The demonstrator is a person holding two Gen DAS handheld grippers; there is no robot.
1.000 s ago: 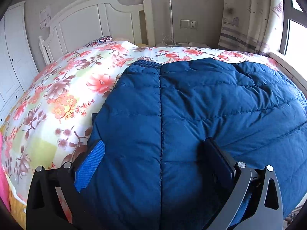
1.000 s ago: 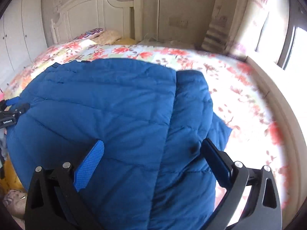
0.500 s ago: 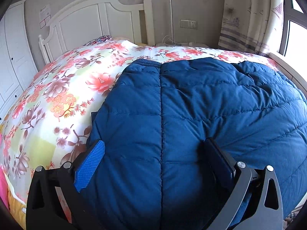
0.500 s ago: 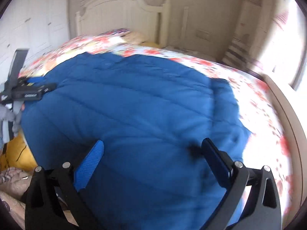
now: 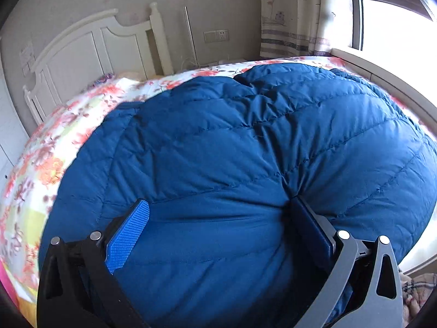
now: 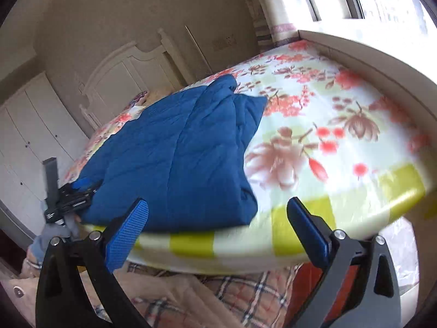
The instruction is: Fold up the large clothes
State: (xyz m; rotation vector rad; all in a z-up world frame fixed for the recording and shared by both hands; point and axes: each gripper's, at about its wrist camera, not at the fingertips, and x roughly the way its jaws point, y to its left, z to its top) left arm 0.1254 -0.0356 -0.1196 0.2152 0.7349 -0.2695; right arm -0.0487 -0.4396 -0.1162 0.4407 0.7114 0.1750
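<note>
A bed with a floral bedspread point(image 6: 322, 125) filled the room, its white headboard point(image 5: 90, 52) against the far wall and a curtained window point(image 5: 393, 19) to one side. The blue quilted jacket point(image 5: 245, 150) lay spread on the bedspread near the foot edge. The left gripper point(image 5: 215, 218) was released, its spread fingers pressed onto the puffy fabric, which blocked nearly all of that view. Only the right wrist view showed the jacket's folded outline, a white wardrobe point(image 6: 24, 136), plaid fabric point(image 6: 218, 295) below the mattress, and the left tool at the jacket's corner, perhaps touching it. The right gripper point(image 6: 215, 216) hung released off the bed edge, grasping nothing.
</note>
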